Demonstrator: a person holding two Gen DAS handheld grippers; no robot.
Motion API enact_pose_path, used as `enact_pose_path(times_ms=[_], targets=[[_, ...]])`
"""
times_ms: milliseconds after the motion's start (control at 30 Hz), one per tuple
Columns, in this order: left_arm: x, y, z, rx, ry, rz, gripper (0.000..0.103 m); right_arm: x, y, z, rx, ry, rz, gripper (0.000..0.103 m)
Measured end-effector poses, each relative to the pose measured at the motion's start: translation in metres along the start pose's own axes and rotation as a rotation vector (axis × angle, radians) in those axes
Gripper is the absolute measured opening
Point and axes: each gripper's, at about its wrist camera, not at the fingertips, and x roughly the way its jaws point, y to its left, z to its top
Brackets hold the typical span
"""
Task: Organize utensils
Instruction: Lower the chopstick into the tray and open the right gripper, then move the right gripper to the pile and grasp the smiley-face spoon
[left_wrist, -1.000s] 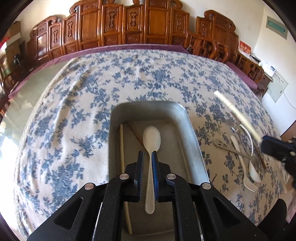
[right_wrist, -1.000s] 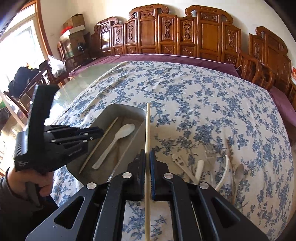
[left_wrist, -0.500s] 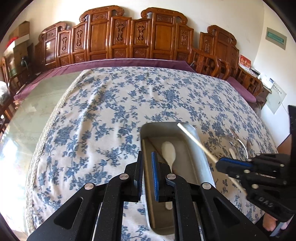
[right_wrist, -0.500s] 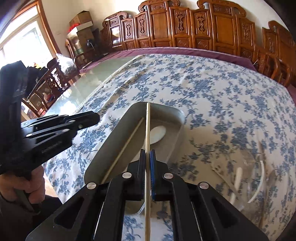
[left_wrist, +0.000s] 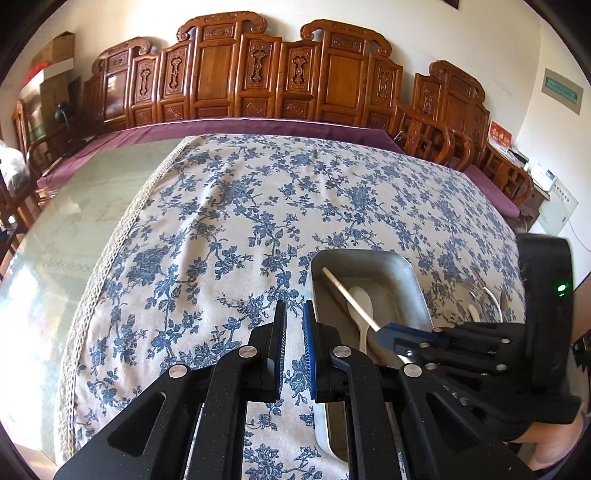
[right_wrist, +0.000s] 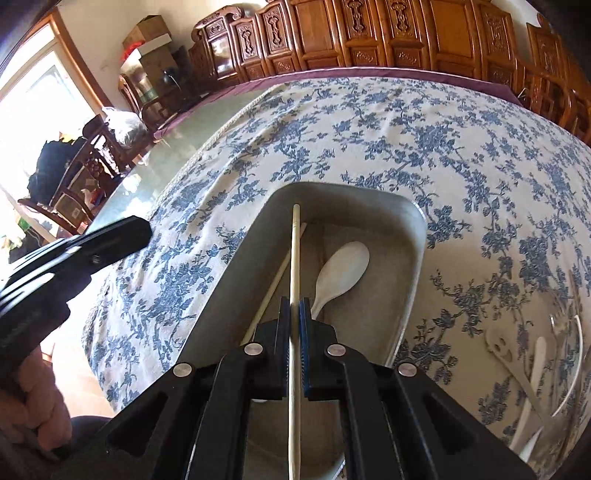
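Observation:
A grey metal tray (right_wrist: 413, 258) sits on the blue-flowered tablecloth. It holds a cream spoon (right_wrist: 343, 266) and one pale chopstick (right_wrist: 275, 280). My right gripper (right_wrist: 294, 306) is shut on a second chopstick (right_wrist: 294, 251) and holds it over the tray, pointing along its length. In the left wrist view the right gripper (left_wrist: 388, 328) and its chopstick (left_wrist: 349, 295) hang over the tray (left_wrist: 413, 280). My left gripper (left_wrist: 293, 314) is empty, its jaws a narrow gap apart, over the cloth left of the tray.
Several loose utensils, white and clear plastic, lie on the cloth right of the tray (right_wrist: 532, 365). Carved wooden chairs (left_wrist: 258, 74) line the far side. Bare glass tabletop (left_wrist: 74, 229) lies left of the cloth.
My right gripper carried the chopstick from right of the tray to over it and lowered it. My left gripper drew back left off the tray.

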Motion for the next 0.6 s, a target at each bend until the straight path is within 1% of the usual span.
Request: enact_pose_path(times_ms=[233,367,467,533,567,600], targets=[[-0.001,0.000,-0.001,-0.004,-0.003,0.000,0.008,0.014,0.004,-0.004,0.006,0.024,0.020,0.007],[-0.001,0.000,-0.001,0.003,-0.004,-0.002,0.008,0.014,0.003,-0.004,0.004,0.016,0.022,0.008],[-0.001,-0.003,-0.001,0.007,-0.002,-0.007,0.008,0.002,-0.001,-0.004,-0.006,-0.015,0.014,0.008],[-0.002,-0.008,-0.002,0.019,-0.006,-0.019,0.009,-0.014,-0.007,-0.005,-0.014,-0.048,0.004,0.008],[-0.002,-0.011,-0.002,0.025,-0.007,-0.024,0.011,-0.020,-0.009,-0.006,-0.018,-0.060,0.001,0.008],[-0.003,-0.016,-0.002,0.033,-0.012,-0.029,0.016,-0.029,-0.012,-0.007,-0.025,-0.076,-0.005,0.008]])
